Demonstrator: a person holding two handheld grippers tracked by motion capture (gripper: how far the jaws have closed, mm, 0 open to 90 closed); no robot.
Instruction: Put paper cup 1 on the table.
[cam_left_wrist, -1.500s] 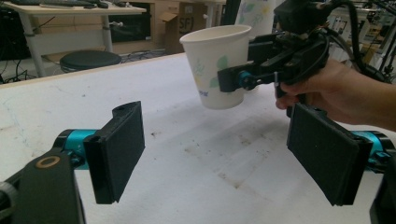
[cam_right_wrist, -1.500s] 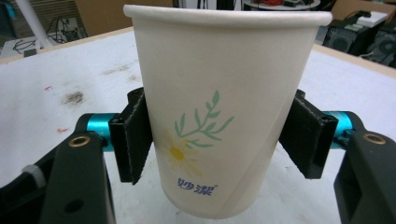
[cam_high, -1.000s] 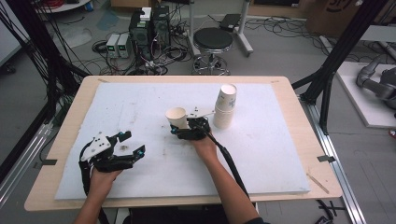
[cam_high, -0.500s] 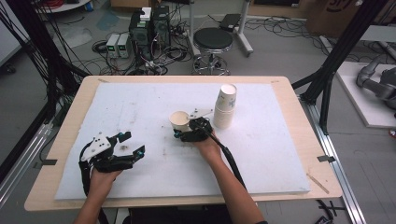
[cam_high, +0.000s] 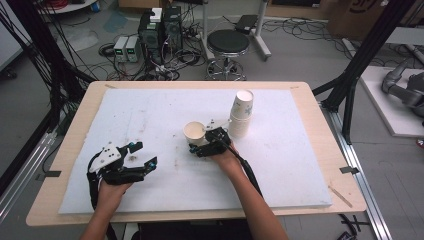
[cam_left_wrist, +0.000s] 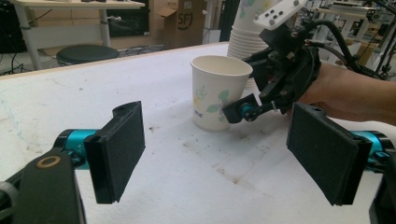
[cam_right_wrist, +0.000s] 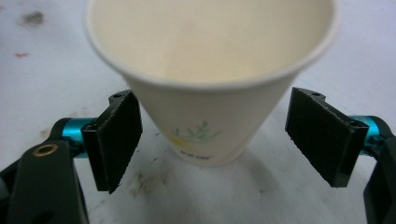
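Observation:
A white paper cup with a green leaf print stands upright on the white mat, near its middle. My right gripper reaches it from the right. Its jaws have just been opening, and in the right gripper view the cup stands between the two pads with a gap on each side. A stack of the same cups rises just right of it. My left gripper rests open and empty at the front left, facing the cup.
The mat lies on a wooden table. Behind the table stand a black stool, computer boxes and tangled cables. Black frame posts flank both sides.
The right gripper's jaws have spread away from the cup, which now stands free on the mat. The left hand has stayed where it was.

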